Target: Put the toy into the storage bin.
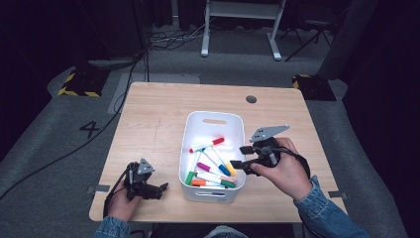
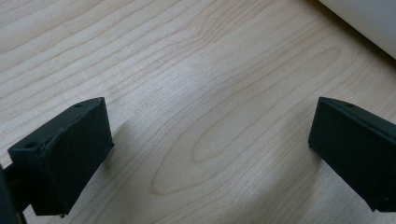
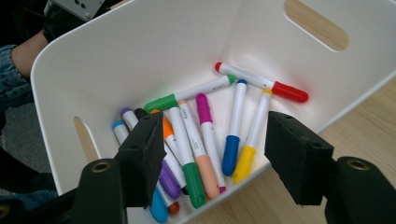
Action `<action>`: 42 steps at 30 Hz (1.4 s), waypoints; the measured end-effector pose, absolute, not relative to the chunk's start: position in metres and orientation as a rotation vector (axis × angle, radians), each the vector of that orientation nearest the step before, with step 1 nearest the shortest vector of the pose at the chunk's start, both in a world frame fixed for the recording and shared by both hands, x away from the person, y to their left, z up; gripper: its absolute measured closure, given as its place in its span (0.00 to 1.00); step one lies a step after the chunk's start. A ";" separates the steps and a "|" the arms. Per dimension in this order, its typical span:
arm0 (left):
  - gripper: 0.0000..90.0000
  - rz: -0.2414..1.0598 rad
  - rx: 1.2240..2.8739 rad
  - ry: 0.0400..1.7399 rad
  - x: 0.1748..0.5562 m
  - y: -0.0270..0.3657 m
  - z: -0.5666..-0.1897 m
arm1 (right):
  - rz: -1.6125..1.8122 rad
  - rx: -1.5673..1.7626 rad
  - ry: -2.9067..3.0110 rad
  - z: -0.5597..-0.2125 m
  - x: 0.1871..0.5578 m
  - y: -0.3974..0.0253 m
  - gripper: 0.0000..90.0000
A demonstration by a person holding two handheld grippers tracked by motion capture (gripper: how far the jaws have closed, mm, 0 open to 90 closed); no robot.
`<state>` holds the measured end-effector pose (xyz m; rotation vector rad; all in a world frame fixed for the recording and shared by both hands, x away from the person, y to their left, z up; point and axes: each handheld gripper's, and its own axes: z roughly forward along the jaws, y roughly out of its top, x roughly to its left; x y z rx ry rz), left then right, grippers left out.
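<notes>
Hovering right gripper over markers, jaws apart, seemingly empty, left gripper likewise.

white bin, multicoloured markers, pale wood-grain table

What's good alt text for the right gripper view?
The right gripper, jaws open and empty, hovers over the near rim of a white bin holding a loose pile of colored markers. Light wood table shows at right; a denim sleeve sits beyond the bin at left.
</notes>
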<state>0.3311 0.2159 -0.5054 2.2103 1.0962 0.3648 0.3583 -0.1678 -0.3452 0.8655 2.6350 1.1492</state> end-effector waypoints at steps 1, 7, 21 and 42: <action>0.00 0.383 2.214 1.090 0.332 0.216 -0.505 | 1.154 0.889 2.622 -0.344 0.358 -0.172 0.43; 0.00 0.380 2.213 1.081 0.334 0.216 -0.506 | 1.156 0.934 2.577 -0.344 0.360 -0.194 0.43; 0.00 0.372 2.211 1.080 0.338 0.214 -0.506 | 1.026 1.044 2.408 -0.349 0.368 -0.254 0.31; 0.00 0.371 2.210 1.081 0.338 0.214 -0.506 | 0.942 1.194 2.310 -0.371 0.370 -0.340 0.26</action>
